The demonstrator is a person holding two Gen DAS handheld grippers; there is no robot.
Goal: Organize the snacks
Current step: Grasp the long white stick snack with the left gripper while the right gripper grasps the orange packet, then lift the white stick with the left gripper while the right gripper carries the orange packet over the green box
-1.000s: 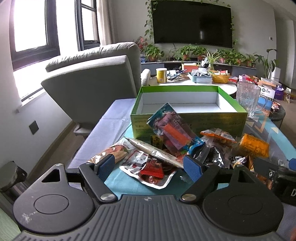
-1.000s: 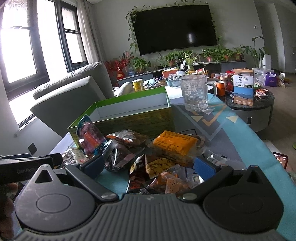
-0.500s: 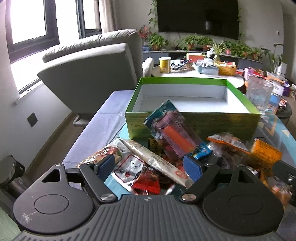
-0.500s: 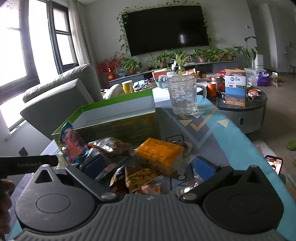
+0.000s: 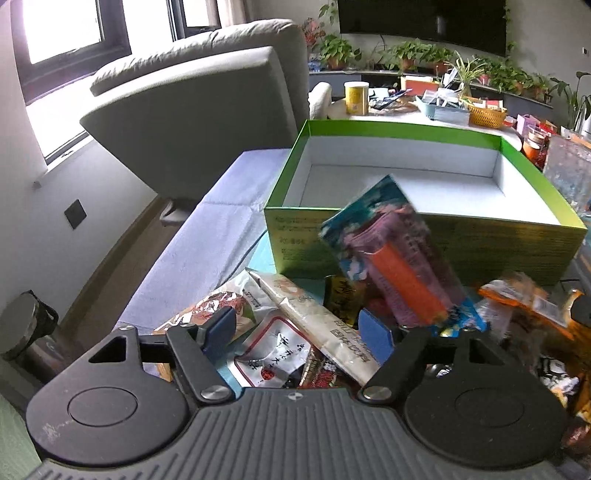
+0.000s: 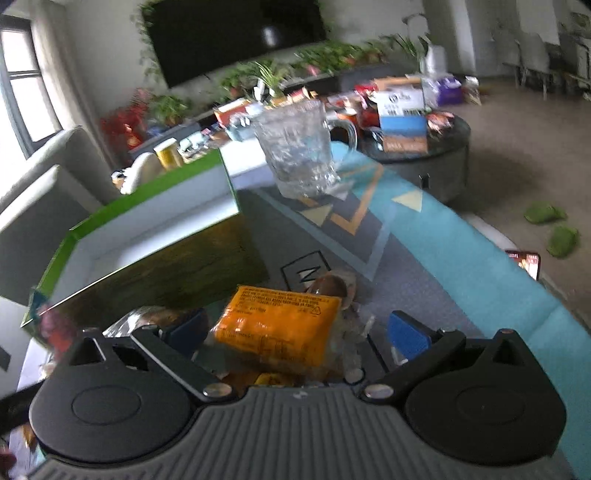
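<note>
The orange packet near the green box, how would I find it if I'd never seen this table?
Find the big green box with white insides on the table. Just in front of its near corner lies the orange packet, flat on the snack pile. It alone is plain bright orange, with small black print.

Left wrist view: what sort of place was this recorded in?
Most likely a home living room: a wall-mounted television, a grey sofa, and potted plants lining a low shelf.
</note>
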